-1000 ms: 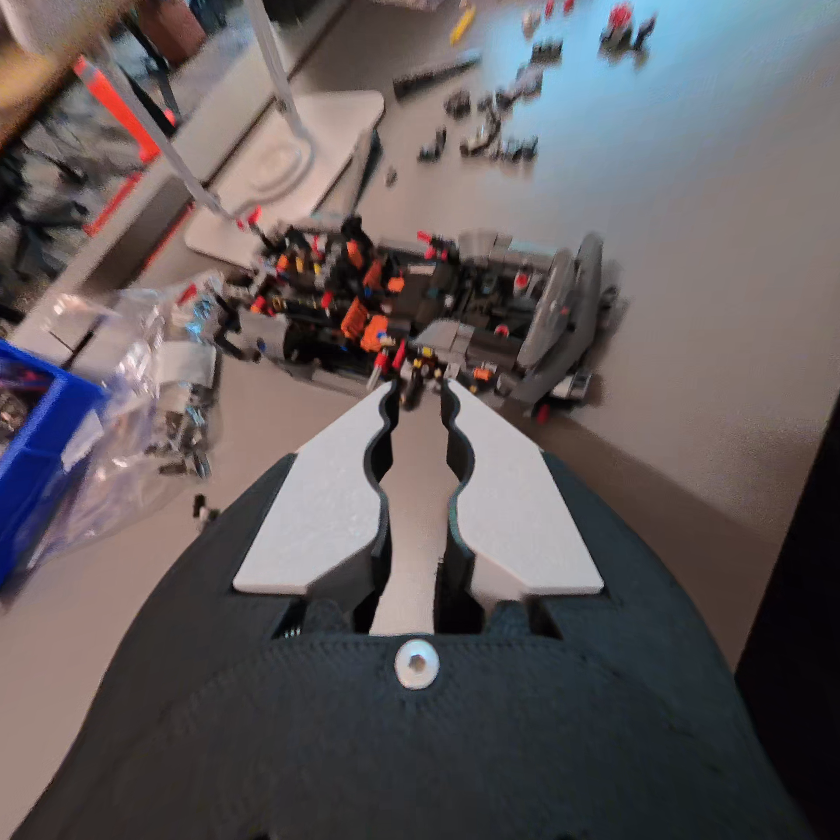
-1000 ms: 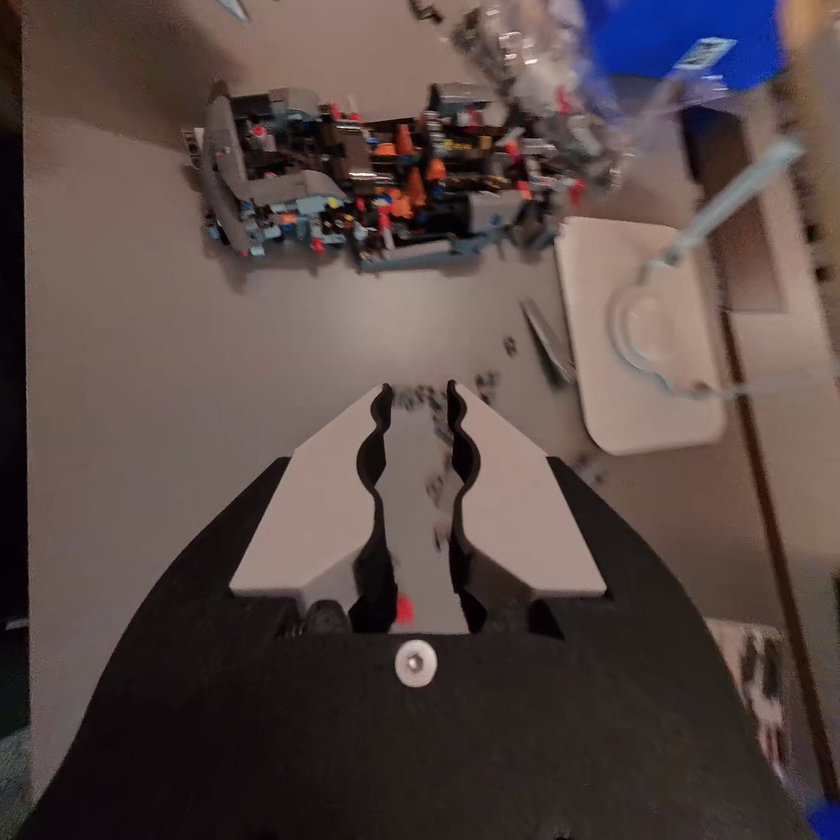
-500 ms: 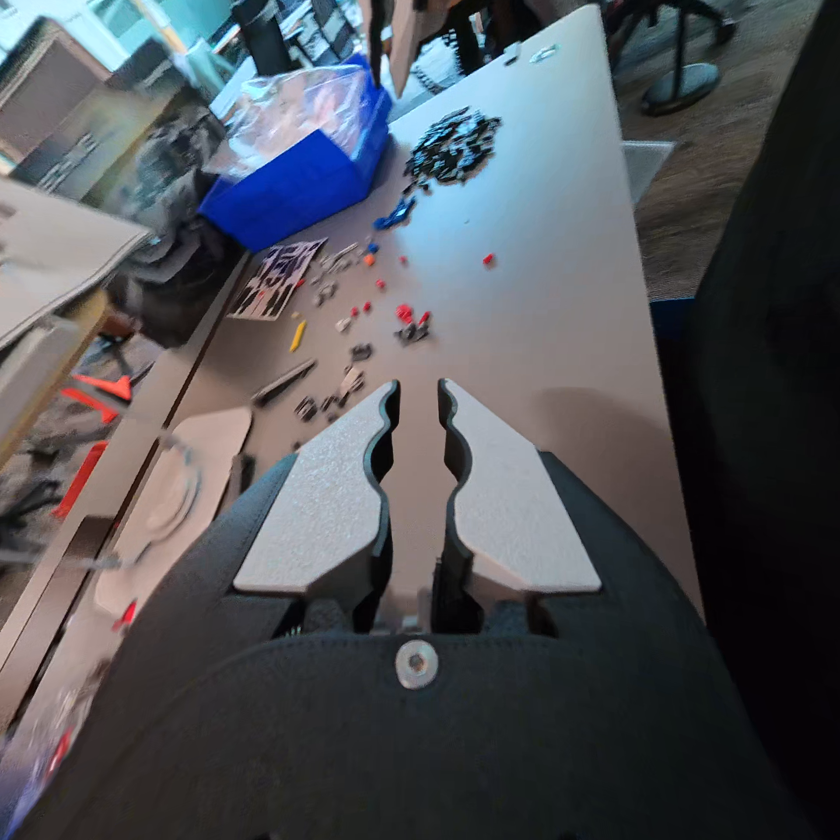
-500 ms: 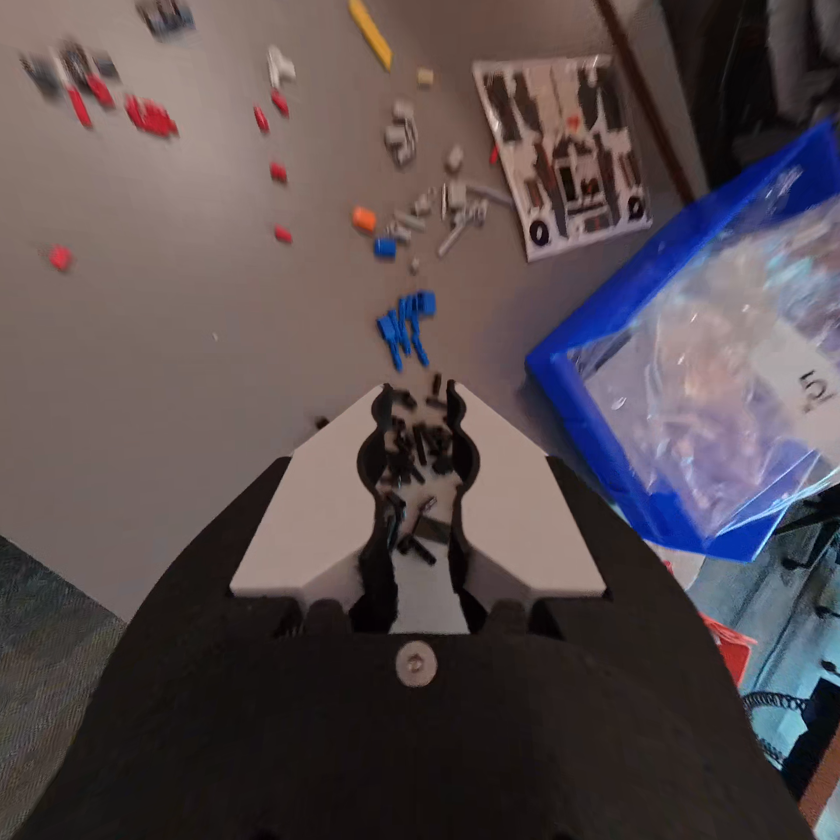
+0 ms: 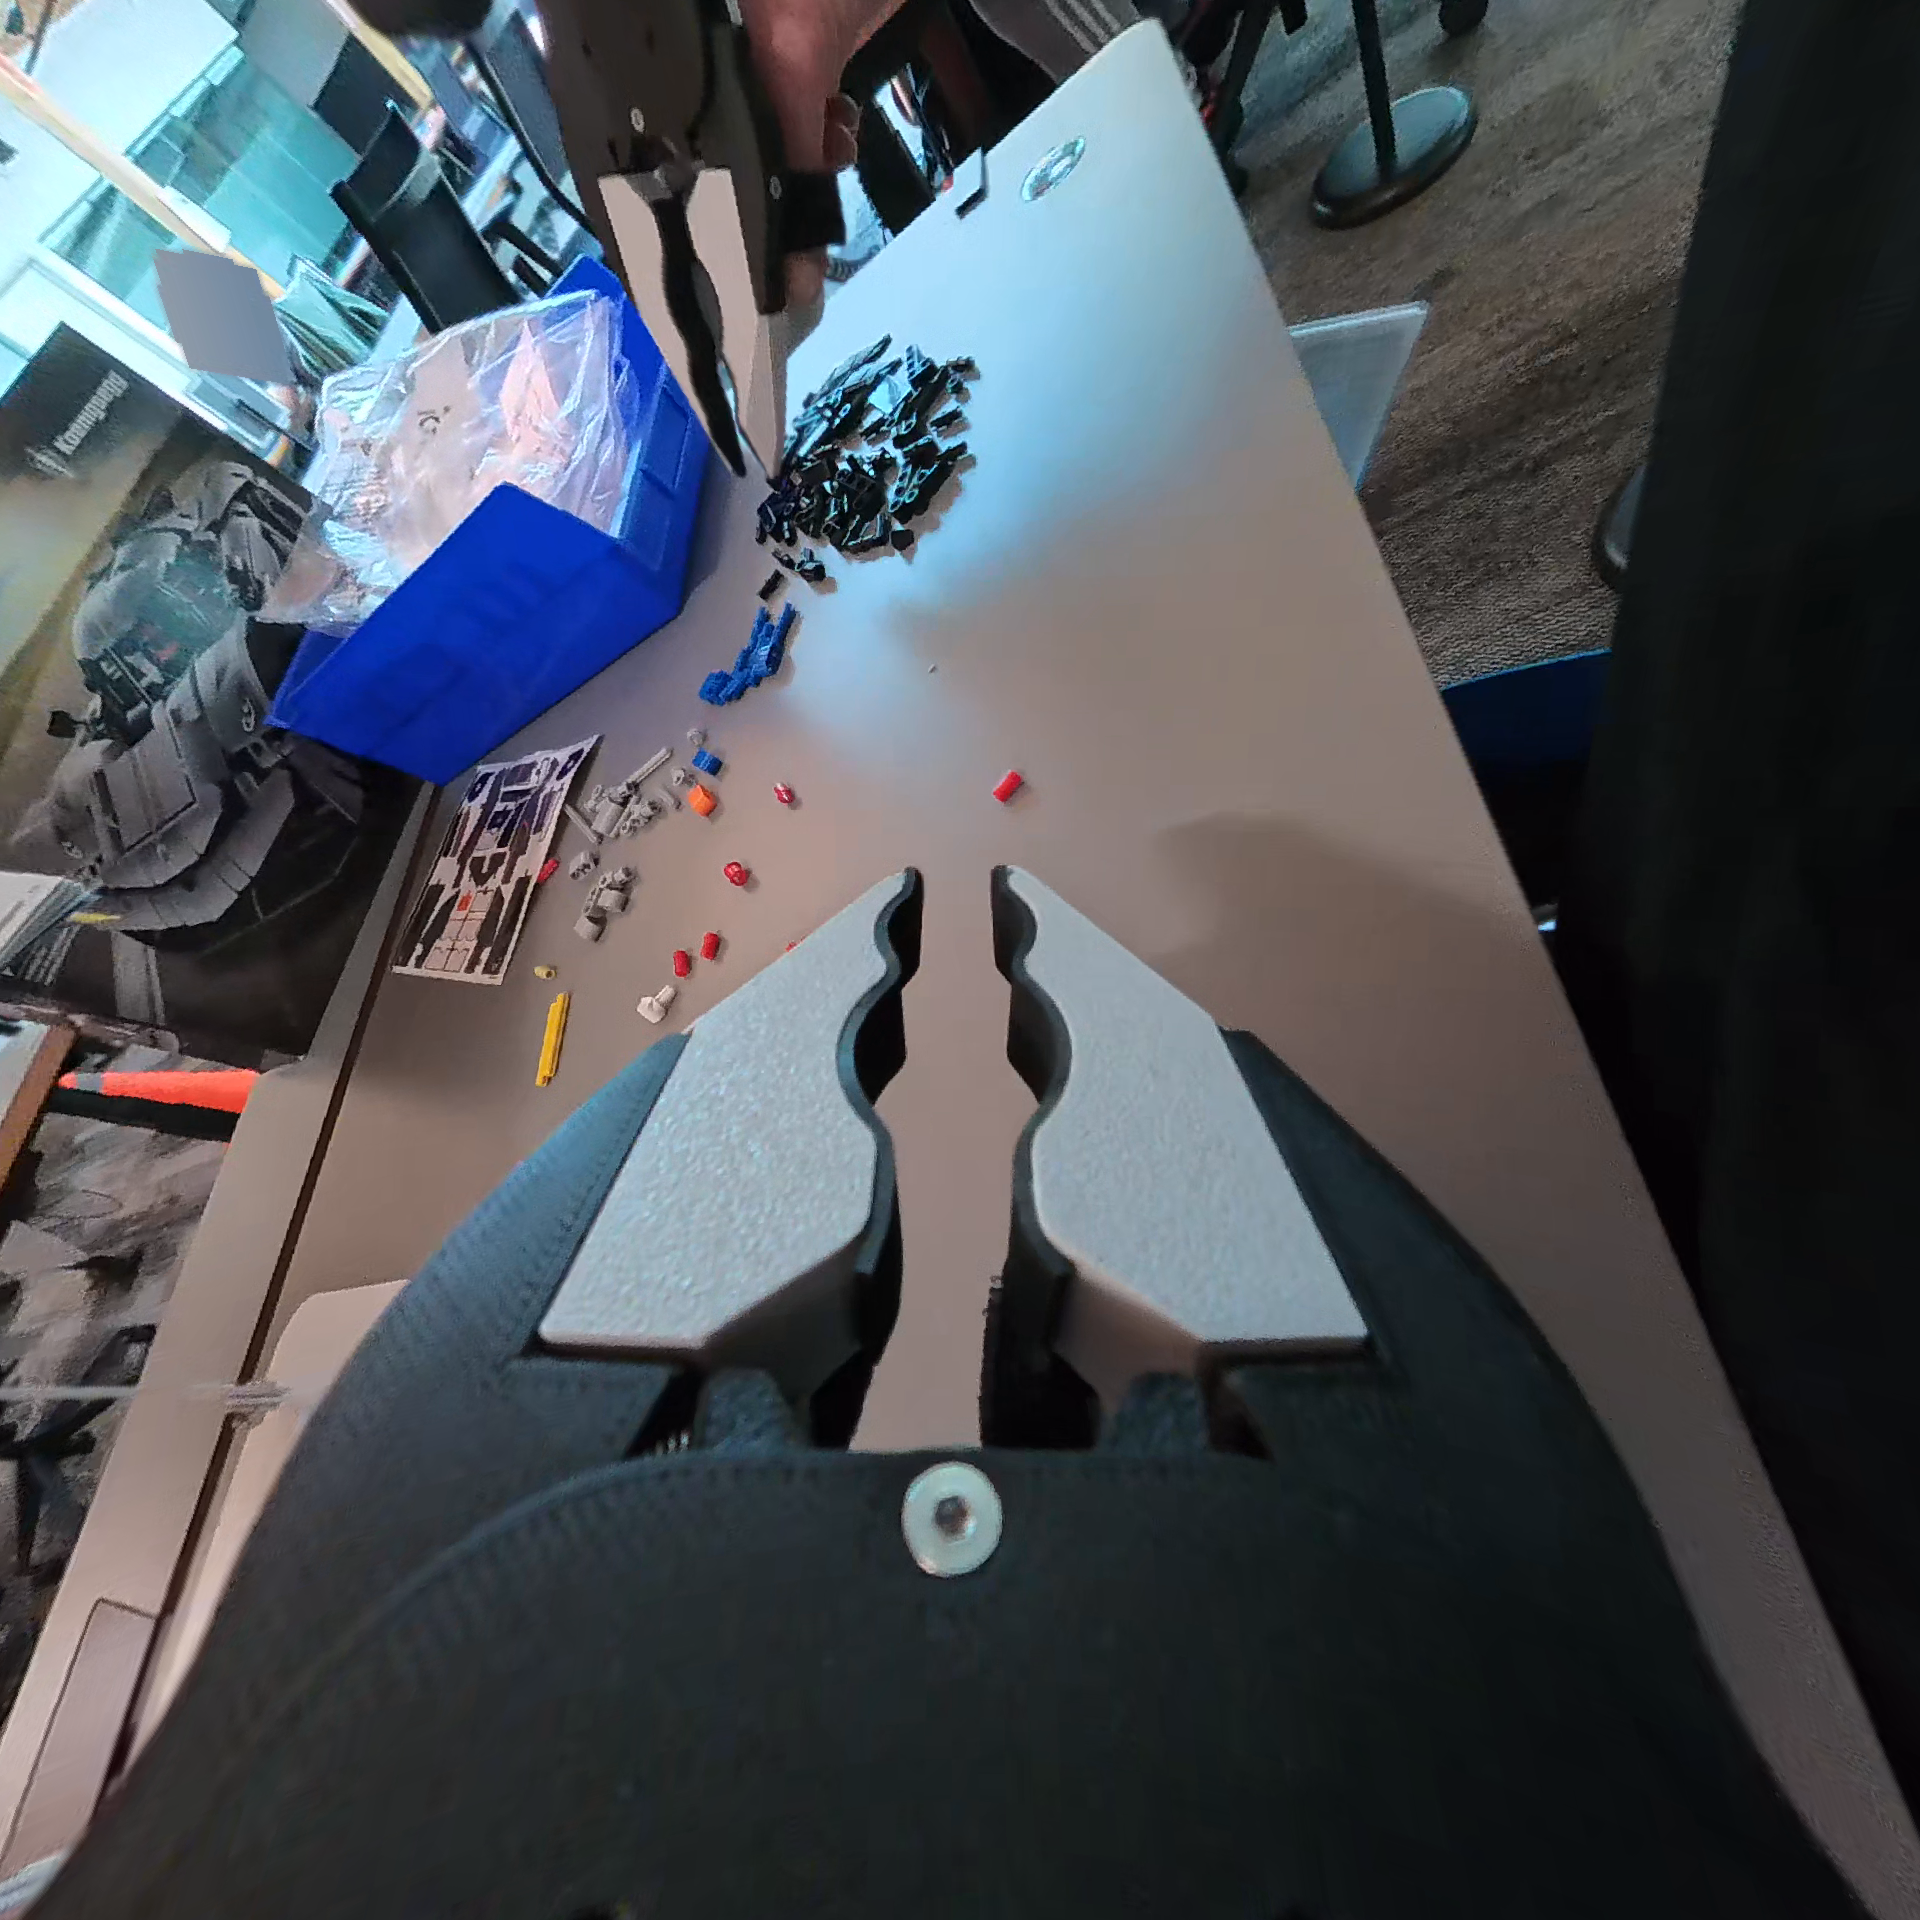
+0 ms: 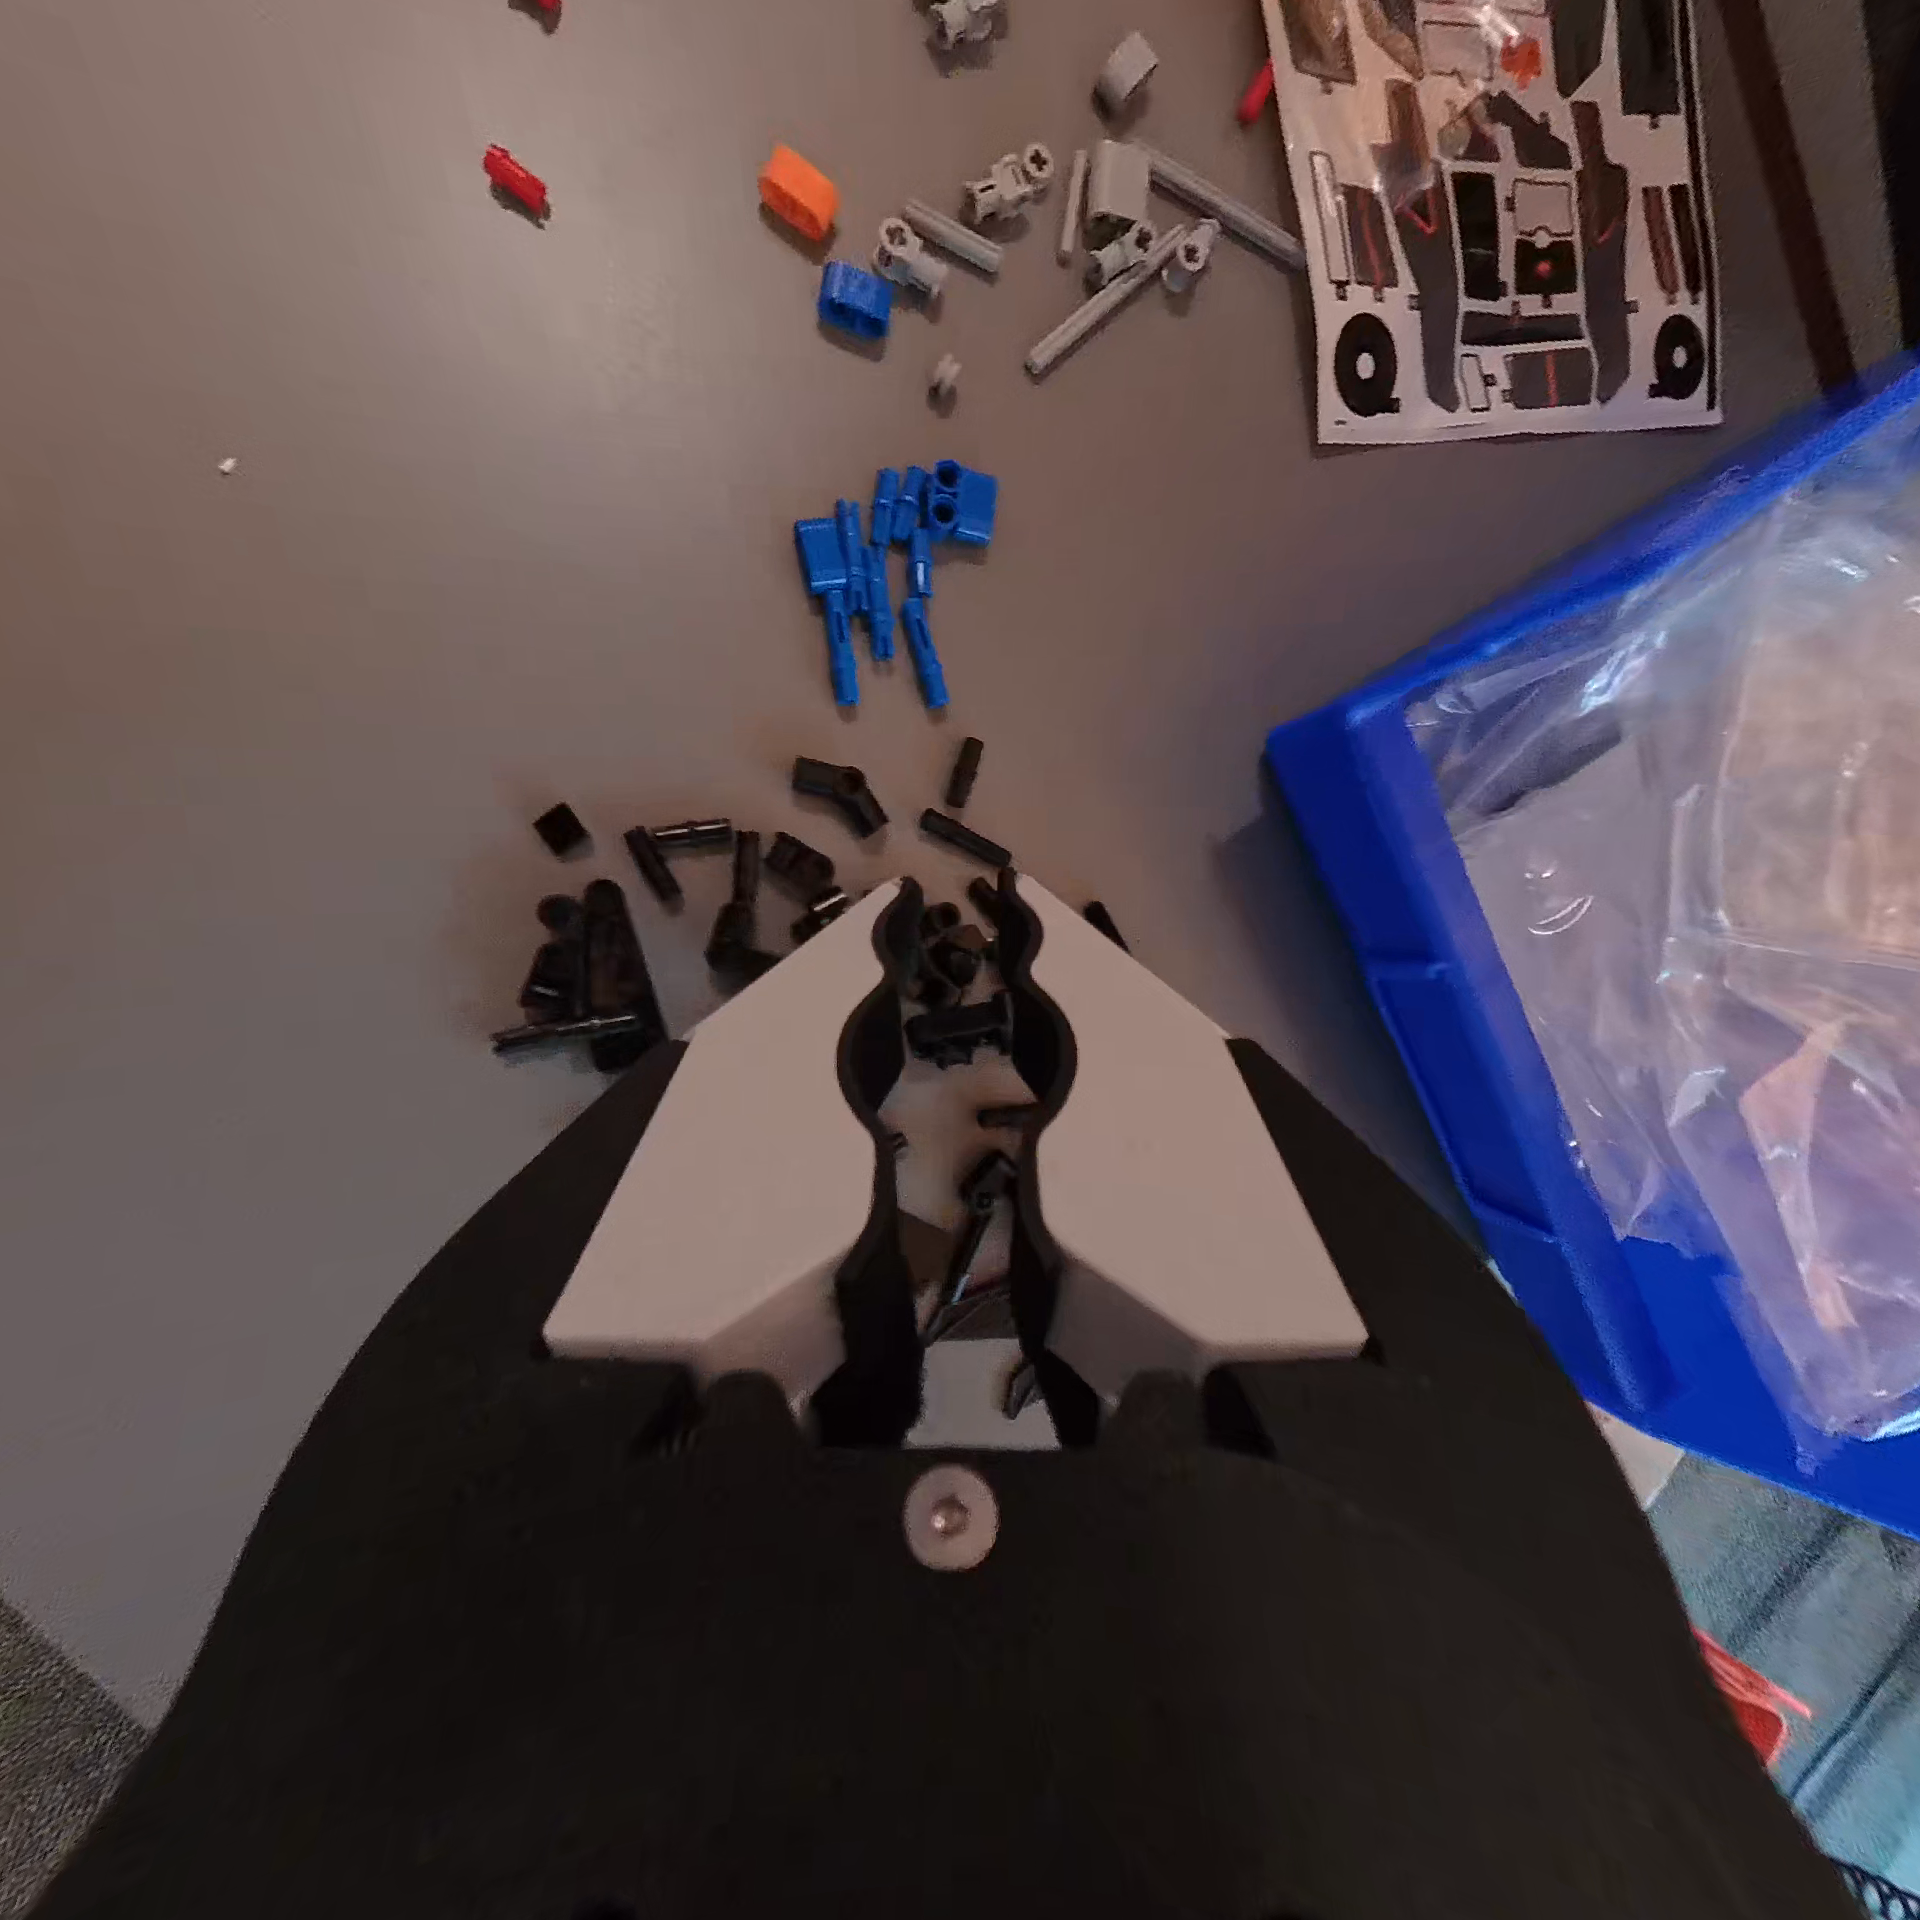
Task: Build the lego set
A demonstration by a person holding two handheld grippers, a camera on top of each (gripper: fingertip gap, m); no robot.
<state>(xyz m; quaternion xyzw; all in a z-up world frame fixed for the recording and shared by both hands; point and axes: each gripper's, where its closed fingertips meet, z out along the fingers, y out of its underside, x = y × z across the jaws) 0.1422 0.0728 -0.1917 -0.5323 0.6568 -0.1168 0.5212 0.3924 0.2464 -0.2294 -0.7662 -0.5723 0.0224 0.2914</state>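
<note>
Left gripper [image 5: 954, 883] fingers apart over bare table [image 5: 1195, 727], right gripper [image 6: 956, 894] fingers parted among black pieces [image 6: 727, 914], grasp unclear

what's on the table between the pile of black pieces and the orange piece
A small cluster of blue pieces lies between the black pile and the orange piece, with bare table around it. The right wrist view shows it best.

Grey table [image 5: 1143, 644] — scattered toy bricks [image 5: 873, 436].
</note>
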